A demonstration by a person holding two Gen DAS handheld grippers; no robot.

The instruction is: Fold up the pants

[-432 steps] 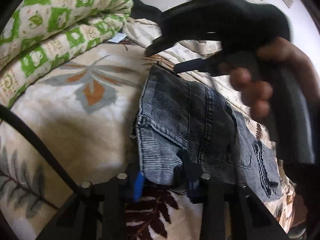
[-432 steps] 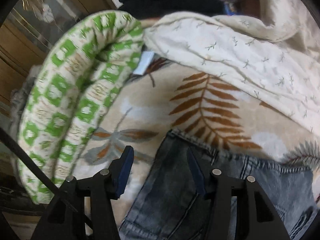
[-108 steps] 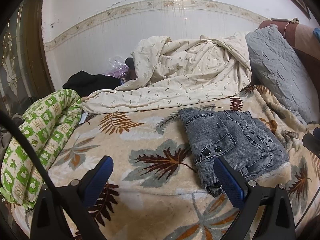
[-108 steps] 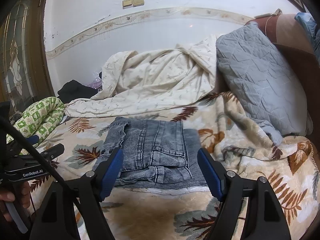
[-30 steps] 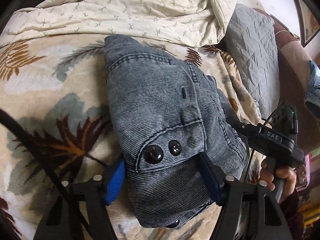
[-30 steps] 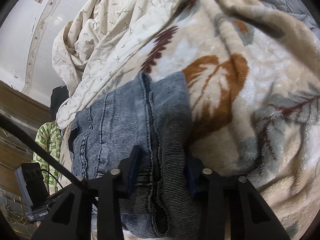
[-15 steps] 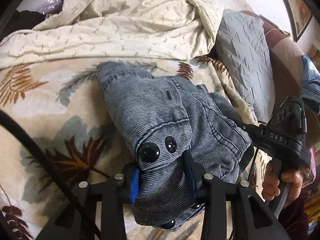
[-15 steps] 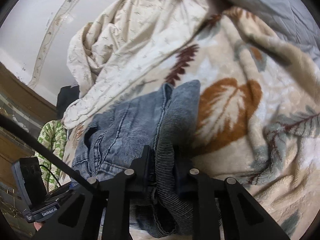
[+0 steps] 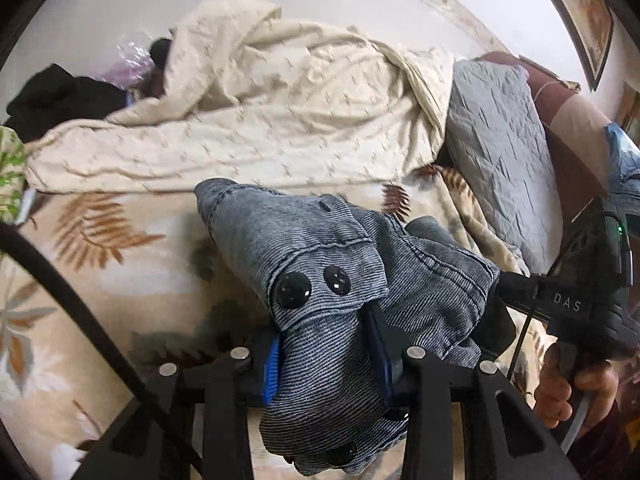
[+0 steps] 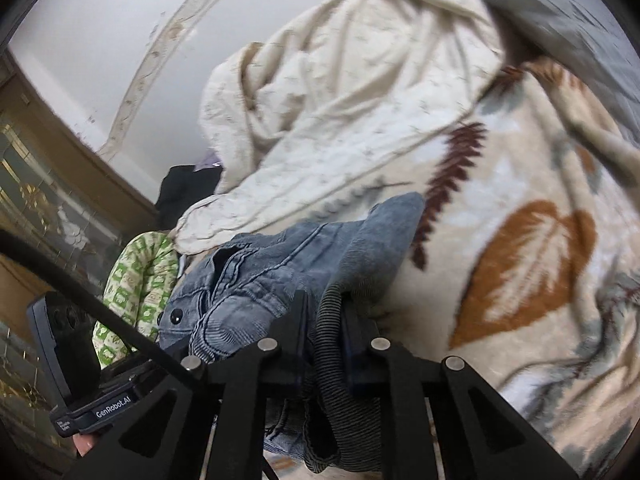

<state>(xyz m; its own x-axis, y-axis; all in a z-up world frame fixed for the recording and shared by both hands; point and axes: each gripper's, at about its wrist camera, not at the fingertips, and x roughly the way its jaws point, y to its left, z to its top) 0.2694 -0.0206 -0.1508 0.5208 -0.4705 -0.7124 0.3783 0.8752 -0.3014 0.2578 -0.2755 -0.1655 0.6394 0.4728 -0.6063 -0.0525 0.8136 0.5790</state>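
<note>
My left tool (image 9: 326, 354) is clamped on the folded jeans (image 9: 344, 280), blue pads pressed into a thick bunch of denim just under the two black buttons (image 9: 292, 290); its jaws are partway closed and gripping. My right tool (image 10: 322, 328) is nearly shut and its jaws are closing, with a folded edge of the jeans (image 10: 304, 264) pinched between them. In the left view the right tool (image 9: 500, 284) sits on the far side of the bundle, my right hand (image 9: 572, 384) on its black handle. In the right view the left tool's body (image 10: 72, 360) shows low at the left, a fingertip under it. The jeans are bunched between the two tools, above the leaf-print blanket (image 9: 104, 240) on the bed, far end drooping toward it; can't tell if that end touches. Behind: rumpled cream quilt (image 9: 280, 120) against the wall, grey pillow (image 9: 504, 148) at right, green-and-white rolled bedding (image 10: 140, 284) at the left edge, dark clothes (image 9: 60, 96) in the back corner. The right view is a bit blurred.
</note>
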